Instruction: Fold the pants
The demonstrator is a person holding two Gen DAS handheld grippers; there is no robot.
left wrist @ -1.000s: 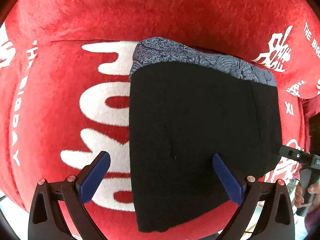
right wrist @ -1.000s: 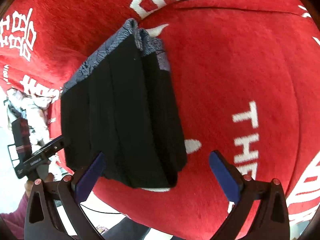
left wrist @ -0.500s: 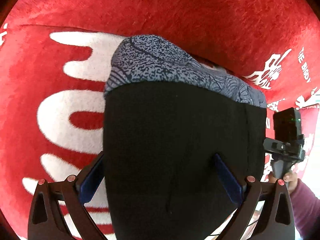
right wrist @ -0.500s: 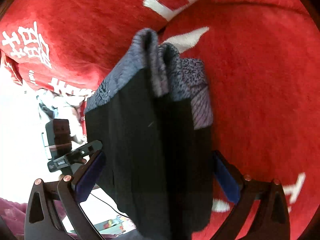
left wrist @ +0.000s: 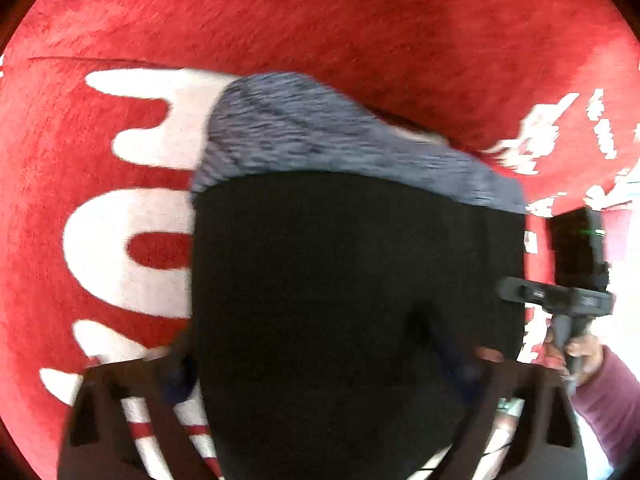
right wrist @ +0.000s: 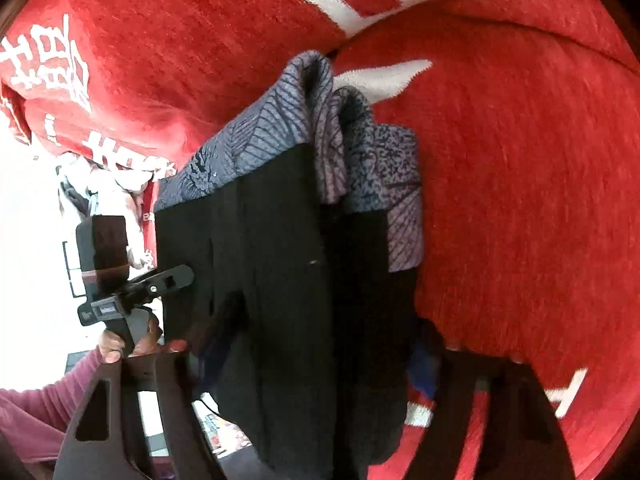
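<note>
Red plush blanket [left wrist: 360,40] with big white lettering under everything, creased into a soft ridge toward the far side. Overexposed white room beyond its edge, with a pale heap of cloth [right wrist: 108,184] too washed out to identify.

Folded black pants [left wrist: 352,280] on the blanket, stacked in several layers, with the grey patterned waistband [left wrist: 320,140] at the far end. From the right wrist view, waistband layers bunched and standing up in two soft loops, black layers running back toward the camera in long parallel folds. Near end of the stack reaching down between the fingers in both views and hiding most of them.

Left tool [left wrist: 316,364] at the near edge of the pants, heavily blurred, blue-padded fingers [left wrist: 452,360] spread wide apart on either side of the stack, not pinching it. Same tool seen from the right wrist view as a black handle and camera block just beside the left edge of the pants, gripped by the left hand [right wrist: 120,344] in a pink-purple sleeve.

Right tool [right wrist: 324,344] likewise straddling the near edge, fingers apart with the black layers between them, one pad [right wrist: 424,360] just beside the right side of the stack, the other partly lost against the black cloth. Right hand [left wrist: 580,352] on its handle, at the right border of the left wrist view.
</note>
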